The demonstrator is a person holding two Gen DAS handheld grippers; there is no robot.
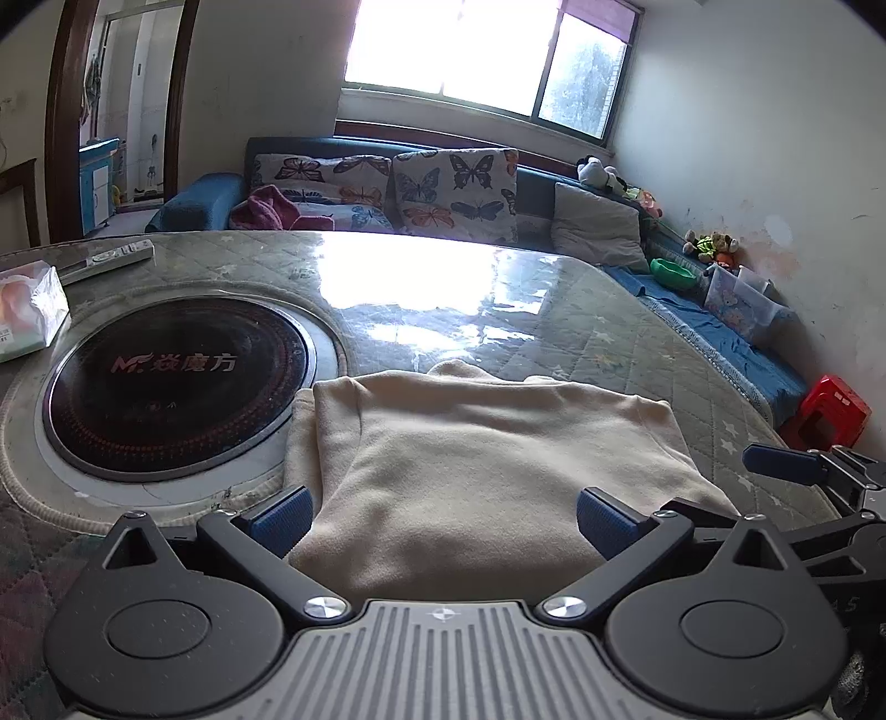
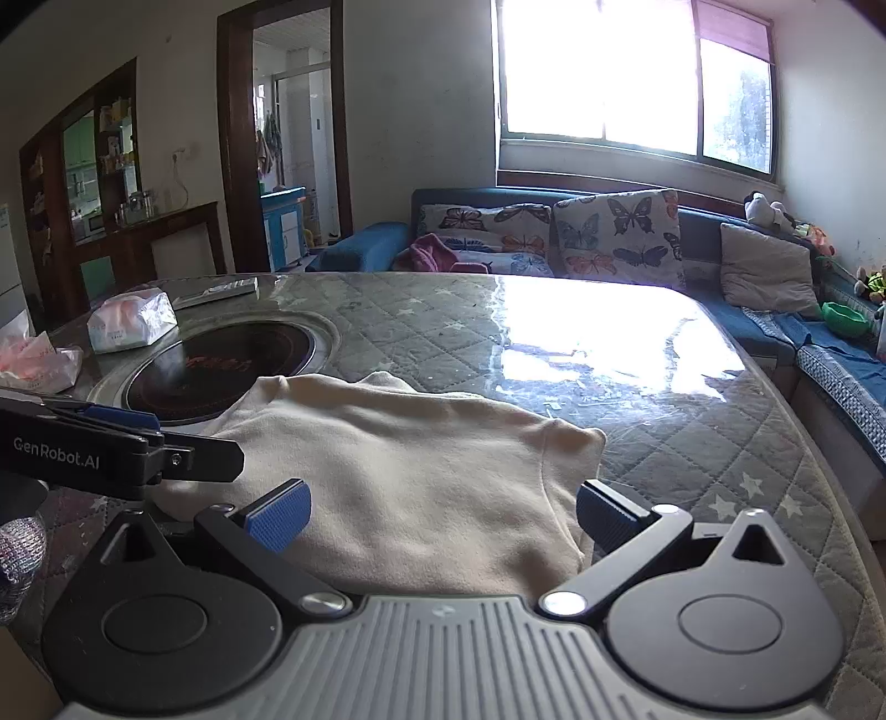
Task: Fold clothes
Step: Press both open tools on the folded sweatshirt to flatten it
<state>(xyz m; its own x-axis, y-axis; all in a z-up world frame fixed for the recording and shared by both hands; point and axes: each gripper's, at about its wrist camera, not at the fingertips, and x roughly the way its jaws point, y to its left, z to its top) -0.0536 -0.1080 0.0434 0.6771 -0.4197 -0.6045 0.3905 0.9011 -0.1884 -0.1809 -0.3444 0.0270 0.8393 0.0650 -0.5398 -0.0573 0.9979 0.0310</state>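
Garment: cream-coloured soft fleece garment (image 1: 470, 471), partly folded, lying flat on the table directly ahead of both cameras; its near edge runs under the fingers of both grippers.
Garment position: on the near side of the table, its left edge lapping the rim of the round black cooktop (image 1: 177, 382).
Garment detail: one folded layer on top, a narrower strip showing beneath on the left; a small peak of cloth at the far edge.
Left gripper (image 1: 443, 520): jaws spread wide apart, one blue ribbed pad (image 1: 282, 518) to each side of the garment's near portion; nothing clamped.
Right gripper (image 2: 440, 518): jaws likewise wide apart, blue pads over the cloth near its right corner; nothing clamped.
Gripper relation: side by side, each visible at the edge of the other's view; black body of the left one reads "GenRobot.AI".
Table (image 1: 637, 332): large, rounded edge, grey quilted star-print cover under a glossy clear sheet with strong window glare.
Cooktop: set flush in the table, red lettering on its face.
Other table items: white plastic-wrapped tissue pack (image 2: 133, 327), grey remote control (image 1: 108, 260) beyond it, pink-and-clear plastic bag (image 2: 33, 360) at the far left.
Background: blue sofa (image 2: 720, 232) with butterfly-print cushions (image 1: 454, 188) under a bright window (image 1: 470, 50).
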